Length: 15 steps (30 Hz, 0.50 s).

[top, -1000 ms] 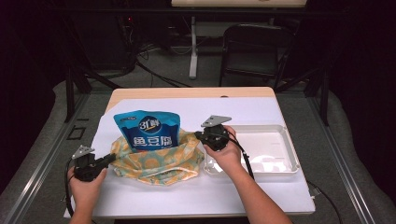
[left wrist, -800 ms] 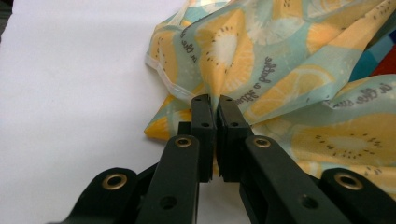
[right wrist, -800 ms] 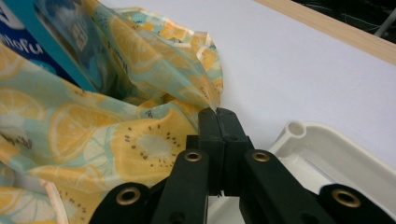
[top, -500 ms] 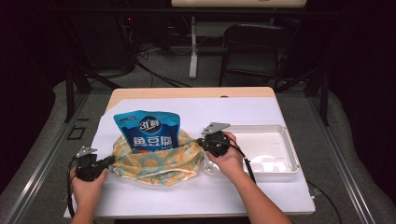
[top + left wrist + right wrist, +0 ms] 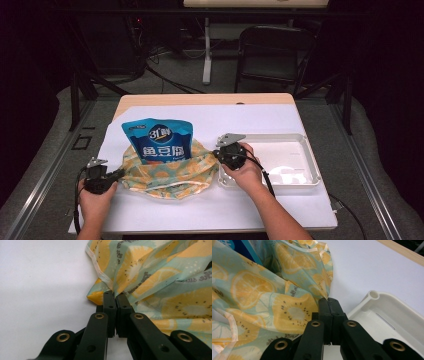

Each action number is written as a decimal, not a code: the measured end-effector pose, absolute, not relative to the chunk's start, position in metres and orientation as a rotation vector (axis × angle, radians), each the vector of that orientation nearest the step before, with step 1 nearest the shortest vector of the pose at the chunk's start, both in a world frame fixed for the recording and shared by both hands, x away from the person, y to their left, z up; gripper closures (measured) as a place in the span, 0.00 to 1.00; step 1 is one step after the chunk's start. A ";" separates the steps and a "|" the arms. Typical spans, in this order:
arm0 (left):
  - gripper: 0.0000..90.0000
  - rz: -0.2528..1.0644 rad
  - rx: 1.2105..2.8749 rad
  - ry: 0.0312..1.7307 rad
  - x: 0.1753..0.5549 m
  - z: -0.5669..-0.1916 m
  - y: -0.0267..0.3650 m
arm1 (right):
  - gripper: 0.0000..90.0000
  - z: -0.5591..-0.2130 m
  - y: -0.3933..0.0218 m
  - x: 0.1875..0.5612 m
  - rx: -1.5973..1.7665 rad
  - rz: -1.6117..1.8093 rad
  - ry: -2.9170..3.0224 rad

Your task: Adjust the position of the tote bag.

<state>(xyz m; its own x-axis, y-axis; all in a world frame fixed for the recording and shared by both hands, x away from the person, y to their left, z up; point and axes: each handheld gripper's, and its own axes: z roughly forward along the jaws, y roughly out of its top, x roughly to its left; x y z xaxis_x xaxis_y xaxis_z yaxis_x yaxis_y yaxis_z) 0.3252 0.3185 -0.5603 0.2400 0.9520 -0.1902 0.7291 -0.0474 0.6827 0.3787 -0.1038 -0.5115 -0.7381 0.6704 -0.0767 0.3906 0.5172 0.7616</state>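
A fruit-print fabric bag point(image 5: 167, 172) in yellow and mint lies spread on the white table, and a blue snack pouch point(image 5: 159, 140) stands upright in it. My left gripper point(image 5: 121, 173) is shut on the bag's left edge; the left gripper view has its jaws pinching the hem of the bag point(image 5: 140, 277). At the bag's right edge my right gripper point(image 5: 218, 154) is shut on the cloth, and in the right gripper view the bag point(image 5: 274, 297) bunches up from between the closed jaws. The pouch point(image 5: 242, 247) peeks out behind the fabric.
A white plastic tray point(image 5: 307, 155) sits just right of my right gripper, its corner point(image 5: 374, 296) close to the jaws. The white table sheet point(image 5: 240, 120) stretches behind the bag. A dark chair point(image 5: 272, 55) and stands are beyond the table's far edge.
My right gripper has sunk a little toward the table with the bag's edge, so the bag's right side sits lower. The left gripper has stayed put.
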 end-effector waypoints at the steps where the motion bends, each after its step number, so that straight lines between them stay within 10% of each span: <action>1: 0.96 0.409 1.822 1.539 0.325 -0.560 0.319 | 1.00 -0.512 -0.104 0.378 0.880 1.070 2.400; 15: 0.64 0.486 1.664 1.472 0.309 -0.541 0.329 | 0.74 -0.486 -0.110 0.366 0.905 1.308 2.324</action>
